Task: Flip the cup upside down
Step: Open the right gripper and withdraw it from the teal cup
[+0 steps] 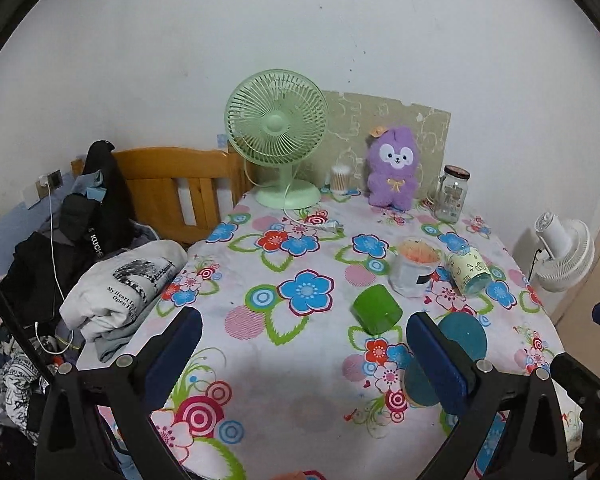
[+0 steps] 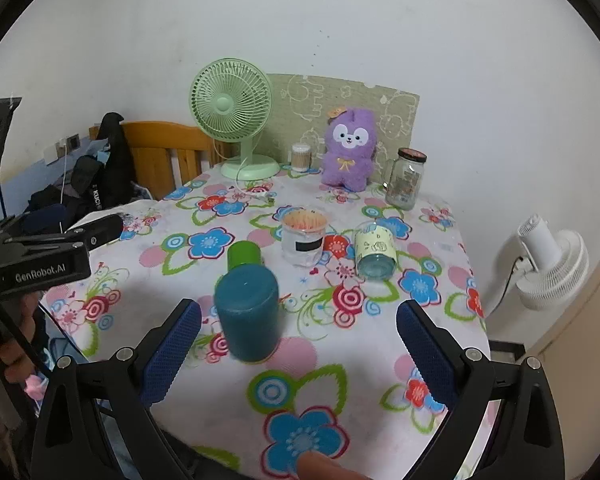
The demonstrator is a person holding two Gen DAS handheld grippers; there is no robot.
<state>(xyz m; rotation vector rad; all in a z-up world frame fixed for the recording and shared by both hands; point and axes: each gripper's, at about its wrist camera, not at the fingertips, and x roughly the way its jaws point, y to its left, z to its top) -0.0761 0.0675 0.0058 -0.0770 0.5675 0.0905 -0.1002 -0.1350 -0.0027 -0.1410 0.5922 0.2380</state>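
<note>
A teal cup (image 2: 247, 313) stands upside down, base up, on the floral tablecloth (image 2: 260, 380). In the left wrist view the teal cup (image 1: 460, 336) shows partly behind the right finger. A green cup (image 1: 377, 309) stands upside down behind it; it also shows in the right wrist view (image 2: 244, 255). My right gripper (image 2: 298, 344) is open and empty, the teal cup just ahead, nearer its left finger. My left gripper (image 1: 304, 344) is open and empty over the tablecloth, left of both cups.
A clear tub of swabs (image 2: 303, 236) and a pale yellow jar lying on its side (image 2: 374, 254) sit mid-table. A green fan (image 2: 232, 120), purple plush (image 2: 348, 148) and glass jar (image 2: 406, 180) stand at the back. Folded clothes (image 1: 120, 284) lie left.
</note>
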